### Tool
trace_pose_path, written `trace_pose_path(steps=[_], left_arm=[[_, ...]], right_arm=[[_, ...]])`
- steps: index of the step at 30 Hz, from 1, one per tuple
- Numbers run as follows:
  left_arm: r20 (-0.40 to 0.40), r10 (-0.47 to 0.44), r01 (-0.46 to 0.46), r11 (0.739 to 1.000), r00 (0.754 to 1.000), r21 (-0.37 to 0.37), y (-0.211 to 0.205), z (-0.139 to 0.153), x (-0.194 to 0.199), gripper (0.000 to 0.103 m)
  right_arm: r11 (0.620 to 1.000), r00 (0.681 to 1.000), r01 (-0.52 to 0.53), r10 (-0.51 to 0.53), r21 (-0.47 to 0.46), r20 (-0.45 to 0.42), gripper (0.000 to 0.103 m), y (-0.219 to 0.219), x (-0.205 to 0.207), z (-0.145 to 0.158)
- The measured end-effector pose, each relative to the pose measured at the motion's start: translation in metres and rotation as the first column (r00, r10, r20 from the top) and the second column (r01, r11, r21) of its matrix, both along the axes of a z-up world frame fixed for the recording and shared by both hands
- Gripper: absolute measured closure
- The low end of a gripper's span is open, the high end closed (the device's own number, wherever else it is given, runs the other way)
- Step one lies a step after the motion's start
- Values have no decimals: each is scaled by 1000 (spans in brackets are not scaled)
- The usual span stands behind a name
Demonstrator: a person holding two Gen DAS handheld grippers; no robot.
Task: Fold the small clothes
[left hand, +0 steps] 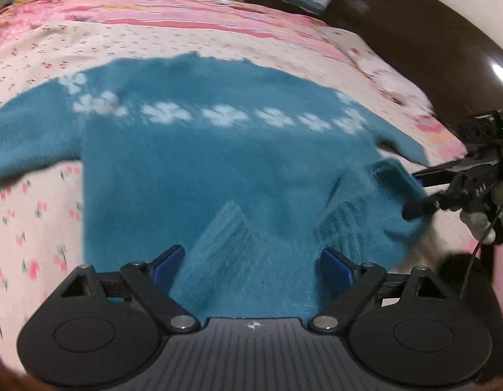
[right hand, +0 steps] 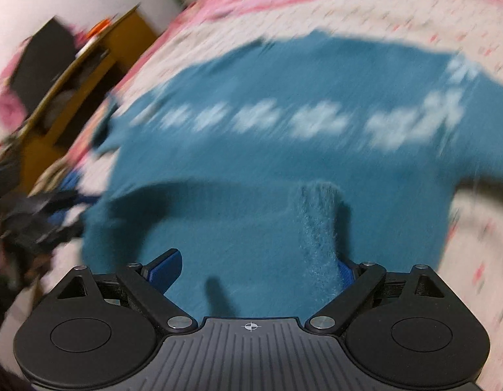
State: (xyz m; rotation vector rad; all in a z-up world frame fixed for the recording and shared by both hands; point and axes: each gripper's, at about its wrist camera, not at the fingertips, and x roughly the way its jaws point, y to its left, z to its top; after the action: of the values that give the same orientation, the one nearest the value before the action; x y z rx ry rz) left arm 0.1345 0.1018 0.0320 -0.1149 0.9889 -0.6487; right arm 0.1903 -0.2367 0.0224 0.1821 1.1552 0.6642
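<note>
Teal fuzzy sweater (left hand: 219, 163) lies spread across a bed (left hand: 39, 195) covered with a pink floral sheet, its neckline away from both cameras and a row of white flower shapes running across the chest. One sleeve stretches out flat toward the left edge of the left wrist view; the other reaches toward the right side of that view.

The left gripper (left hand: 251, 268) hovers low over the hem, its blue-padded fingers (left hand: 168, 265) spread wide apart. A ribbed ridge of the hem rises between them, yet neither pad presses on it, so the fingers are released.

The right gripper (right hand: 256, 272) is likewise over the hem, with its fingers (right hand: 163, 270) set wide. A bunched ribbed fold of the sweater stands against the right-hand pad and partly hides it, while the left-hand pad is clear of the fabric. In the left wrist view this gripper shows at the right edge, with a lifted corner of the hem lying by its fingertips; whether that fabric is pinched I cannot tell, because of blur.

A wooden shelf (right hand: 88, 75) stands beside the bed in the right wrist view.
</note>
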Motion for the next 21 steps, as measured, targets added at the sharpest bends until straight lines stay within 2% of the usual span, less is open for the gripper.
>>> trace_pose_path(steps=[3,5,9,12,15,19,21], left_arm=[[-9,-68,68,998,998,-2,3,13,-41,9],[-11,-89,89,996,996,27,6,19,-64,9],[38,-76,71,990,996,118,11,31,-98,9],[96,-34,21,990,995,139,14,41,-113,8],[154,22,-50,982,988,181,0,42,-118,8],[211,96,-154,948,973,278,-32,31,-122,8],[236,130,-203,925,963,320,-48,24,-126,8]], right_arm=[[991,991,-131,130,-14,-13,10,7,-49,21],[980,981,-194,194,-28,-32,11,11,-80,32],[965,971,-234,239,-122,25,11,13,-128,57],[969,972,-201,215,-141,96,10,12,-144,72],[981,972,-117,146,-158,183,10,20,-143,74],[982,959,48,6,-183,282,10,35,-147,61],[972,941,127,-56,-196,332,10,42,-153,54]])
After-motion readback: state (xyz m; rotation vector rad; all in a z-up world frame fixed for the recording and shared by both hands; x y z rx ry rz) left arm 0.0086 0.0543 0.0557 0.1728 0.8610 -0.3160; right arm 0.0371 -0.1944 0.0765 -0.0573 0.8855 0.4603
